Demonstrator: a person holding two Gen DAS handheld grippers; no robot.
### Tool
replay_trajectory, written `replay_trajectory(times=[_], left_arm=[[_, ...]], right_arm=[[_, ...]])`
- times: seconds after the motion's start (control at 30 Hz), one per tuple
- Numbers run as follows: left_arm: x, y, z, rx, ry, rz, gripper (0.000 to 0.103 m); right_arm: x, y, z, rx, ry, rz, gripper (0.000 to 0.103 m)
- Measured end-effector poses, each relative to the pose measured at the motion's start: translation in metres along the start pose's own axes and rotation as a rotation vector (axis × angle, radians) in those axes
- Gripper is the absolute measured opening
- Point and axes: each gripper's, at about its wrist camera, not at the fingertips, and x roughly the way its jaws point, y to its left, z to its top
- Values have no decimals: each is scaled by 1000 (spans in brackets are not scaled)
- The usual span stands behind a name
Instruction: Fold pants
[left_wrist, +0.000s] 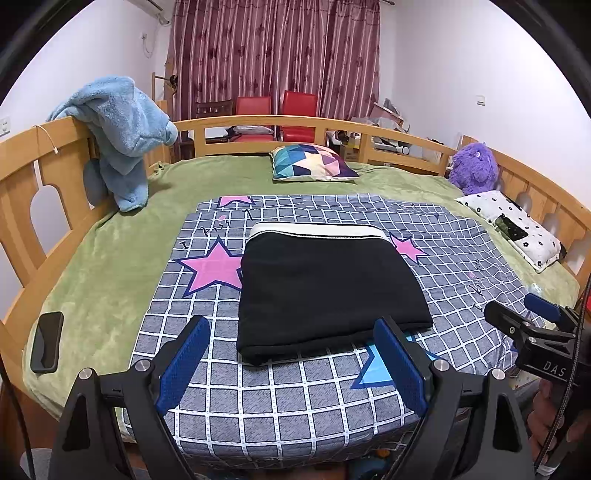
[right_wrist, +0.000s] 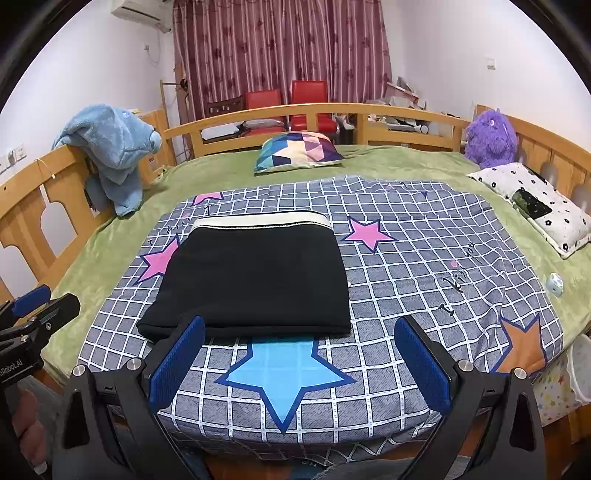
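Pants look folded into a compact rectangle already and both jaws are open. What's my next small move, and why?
Probably none on the cloth: ease both grippers back. The black pants lie in a neat rectangle on the checked blanket, white waistband at the far edge. The left gripper and right gripper sit at the near edge, jaws open, holding nothing.

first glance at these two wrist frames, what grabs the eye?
The black pants, folded into a compact block with the white waistband on the far side, lying mid-quilt among pink and blue stars. Both grippers, left and right, hang open just short of it, holding nothing. Behind: a blue fleece draped over the left rail and a purple plush in the far right corner.
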Motion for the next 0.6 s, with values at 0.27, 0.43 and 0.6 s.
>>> replay_trajectory(times=[0.27,0.43,0.6], left_arm=[[1,-1,0,11,-2,1,90],[0,-1,-1,5,-9,-3,90],[1,0,-1,6,-11,-4,90]], right_arm=[[0,2,-1,4,-1,-6,101],[1,0,0,6,2,-5,101],[1,1,-1,0,1,-8,101]])
